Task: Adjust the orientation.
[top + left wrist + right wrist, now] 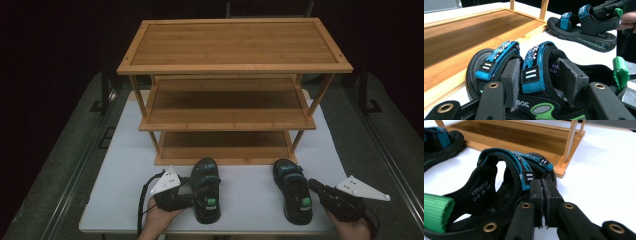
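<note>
1. Counting two sandals, two grippers, one three-tier bamboo rack [235, 65] on a white table [125, 190].
2. Black soles, blue straps, green heel loops. Left sandal [206, 189] and right sandal [293, 196] sit just in front of the rack.
3. Left gripper [539, 77] clamped on the left sandal's rear strap; right gripper [542, 195] pinched together, nothing visibly between, beside the right sandal's outer edge.
4. Bare table between the sandals and right of the rack.
</note>
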A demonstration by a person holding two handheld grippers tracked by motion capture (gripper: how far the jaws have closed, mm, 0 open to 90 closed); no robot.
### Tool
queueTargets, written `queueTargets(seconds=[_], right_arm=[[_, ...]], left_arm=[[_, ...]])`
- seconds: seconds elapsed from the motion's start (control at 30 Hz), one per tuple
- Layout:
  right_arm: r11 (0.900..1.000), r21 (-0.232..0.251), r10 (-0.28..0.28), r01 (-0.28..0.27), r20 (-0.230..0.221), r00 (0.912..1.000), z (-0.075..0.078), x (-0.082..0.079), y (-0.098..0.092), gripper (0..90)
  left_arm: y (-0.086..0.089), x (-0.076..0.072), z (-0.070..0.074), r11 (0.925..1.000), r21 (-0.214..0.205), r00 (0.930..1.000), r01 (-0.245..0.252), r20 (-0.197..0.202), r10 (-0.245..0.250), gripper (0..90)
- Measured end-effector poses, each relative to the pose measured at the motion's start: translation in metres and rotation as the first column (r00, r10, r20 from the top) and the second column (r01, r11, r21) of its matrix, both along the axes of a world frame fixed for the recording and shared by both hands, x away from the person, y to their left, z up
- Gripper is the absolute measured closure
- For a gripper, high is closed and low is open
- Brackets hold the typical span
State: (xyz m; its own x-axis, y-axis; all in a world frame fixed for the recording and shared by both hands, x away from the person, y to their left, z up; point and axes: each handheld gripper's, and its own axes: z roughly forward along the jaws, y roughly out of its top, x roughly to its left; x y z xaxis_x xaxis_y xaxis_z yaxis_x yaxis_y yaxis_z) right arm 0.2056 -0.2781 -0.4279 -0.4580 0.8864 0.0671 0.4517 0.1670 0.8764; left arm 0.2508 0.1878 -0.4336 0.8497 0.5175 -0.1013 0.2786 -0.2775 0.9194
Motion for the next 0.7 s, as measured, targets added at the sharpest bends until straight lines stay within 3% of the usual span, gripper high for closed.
queueTargets(seconds=[0.43, 0.5, 0.57, 0.7], right_arm=[[0.9984, 0.056, 0.003, -0.005, 0.048, 0.9988, 0.009, -0.007, -0.006, 72.2], [0.9957, 0.087, 0.028, -0.032, 0.051, 0.9983, 0.010, -0.008, -0.007, 65.3], [0.9952, 0.086, 0.043, -0.047, 0.048, 0.9979, 0.011, -0.009, -0.004, 63.3], [0.9968, 0.054, 0.058, -0.060, 0.034, 0.9977, 0.012, -0.007, 0.006, 59.4]], left_arm=[[-0.001, 0.000, 0.000, 0.9997, 0.012, 0.9998, -0.021, 0.005, 0.021, 44.6], [-0.001, 0.000, 0.000, 0.9993, 0.020, 0.9995, -0.032, 0.008, 0.032, 44.5], [-0.001, 0.000, 0.000, 0.9975, 0.034, 0.9980, -0.062, 0.016, 0.062, 39.8], [-0.002, -0.001, 0.000, 0.9958, 0.047, 0.9969, -0.079, 0.014, 0.078, 41.5]])
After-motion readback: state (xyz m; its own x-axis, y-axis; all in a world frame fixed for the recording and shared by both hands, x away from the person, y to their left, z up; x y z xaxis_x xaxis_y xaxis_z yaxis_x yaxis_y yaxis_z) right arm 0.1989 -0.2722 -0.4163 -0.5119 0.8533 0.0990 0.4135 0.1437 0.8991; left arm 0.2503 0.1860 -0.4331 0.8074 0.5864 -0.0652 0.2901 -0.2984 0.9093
